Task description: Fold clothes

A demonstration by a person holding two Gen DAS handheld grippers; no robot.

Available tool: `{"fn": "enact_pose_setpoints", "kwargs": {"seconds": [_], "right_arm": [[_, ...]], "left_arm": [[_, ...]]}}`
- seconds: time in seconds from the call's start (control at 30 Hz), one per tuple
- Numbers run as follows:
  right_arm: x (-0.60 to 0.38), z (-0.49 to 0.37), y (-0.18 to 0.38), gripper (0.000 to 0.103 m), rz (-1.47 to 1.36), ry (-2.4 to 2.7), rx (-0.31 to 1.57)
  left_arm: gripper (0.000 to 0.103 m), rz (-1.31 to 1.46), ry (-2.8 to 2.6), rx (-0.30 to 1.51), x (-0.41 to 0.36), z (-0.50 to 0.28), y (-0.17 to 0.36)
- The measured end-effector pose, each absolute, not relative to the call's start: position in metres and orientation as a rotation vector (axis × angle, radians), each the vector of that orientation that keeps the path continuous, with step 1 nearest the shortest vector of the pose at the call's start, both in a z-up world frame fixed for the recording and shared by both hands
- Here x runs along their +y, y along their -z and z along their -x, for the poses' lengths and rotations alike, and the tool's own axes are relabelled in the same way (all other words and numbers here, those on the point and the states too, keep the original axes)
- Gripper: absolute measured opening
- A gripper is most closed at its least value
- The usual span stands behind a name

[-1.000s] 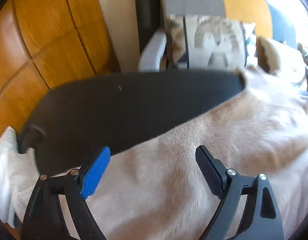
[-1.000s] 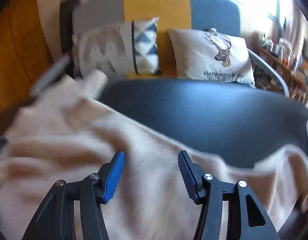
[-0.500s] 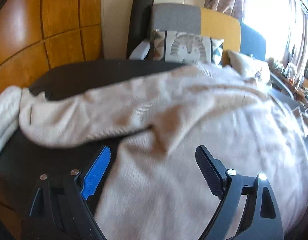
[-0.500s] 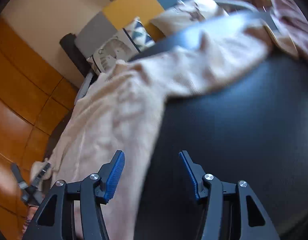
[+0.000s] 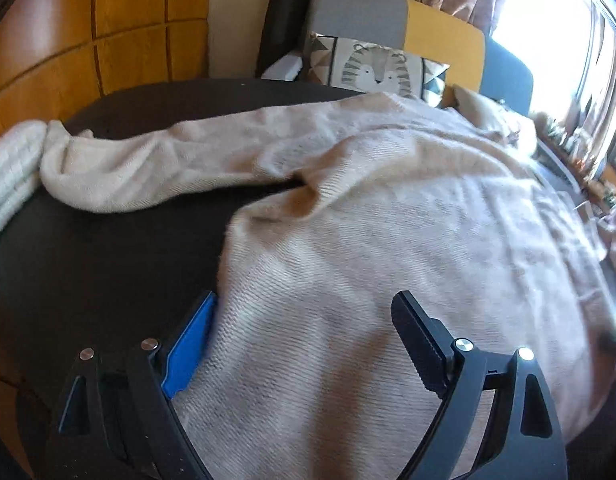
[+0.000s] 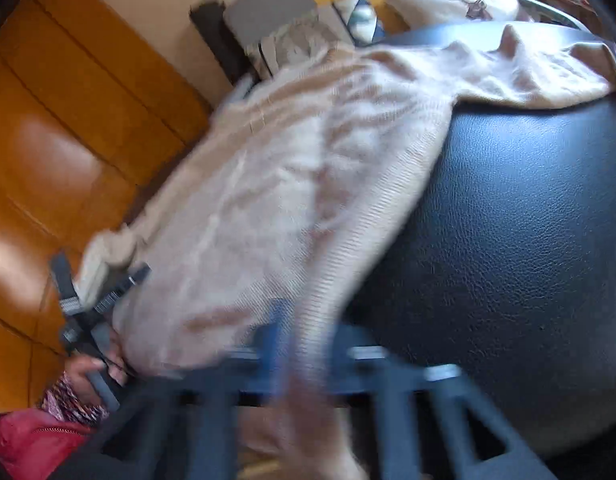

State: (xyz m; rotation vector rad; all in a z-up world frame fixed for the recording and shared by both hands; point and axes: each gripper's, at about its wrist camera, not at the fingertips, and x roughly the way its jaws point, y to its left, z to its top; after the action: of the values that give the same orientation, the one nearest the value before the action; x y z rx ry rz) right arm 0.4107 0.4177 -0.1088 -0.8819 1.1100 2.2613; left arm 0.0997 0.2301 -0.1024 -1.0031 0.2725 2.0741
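A beige knit sweater (image 5: 387, 240) sprawled over the pebbled black bench (image 6: 507, 200); left gripper (image 5: 304, 336) gaped wide over its near hem, right gripper (image 6: 304, 344) was closing on its ribbed edge.

A pale beige knit sweater (image 5: 387, 220) lies across a black, leather-grained table top (image 6: 507, 220). Beside it sits a cream-white ribbed cloth (image 5: 8, 176). The left gripper (image 5: 304, 344) is black, with one bright blue pad (image 5: 188, 356) and one black. Behind stand orange-brown wood panels (image 5: 108, 32), a sofa (image 5: 443, 36) in grey, mustard yellow and blue, and a cushion (image 5: 375, 70) printed with a grey-striped animal and triangles. A red garment (image 6: 28, 444) shows at the right view's corner.
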Motion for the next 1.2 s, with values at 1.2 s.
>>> {"fn": "enact_pose_setpoints", "kwargs": {"seconds": [1.2], "right_arm": [[0.441, -0.466, 0.090, 0.022, 0.944, -2.100, 0.811]], "left_arm": [[0.090, 0.724, -2.038, 0.725, 0.308, -0.141, 0.094]]}}
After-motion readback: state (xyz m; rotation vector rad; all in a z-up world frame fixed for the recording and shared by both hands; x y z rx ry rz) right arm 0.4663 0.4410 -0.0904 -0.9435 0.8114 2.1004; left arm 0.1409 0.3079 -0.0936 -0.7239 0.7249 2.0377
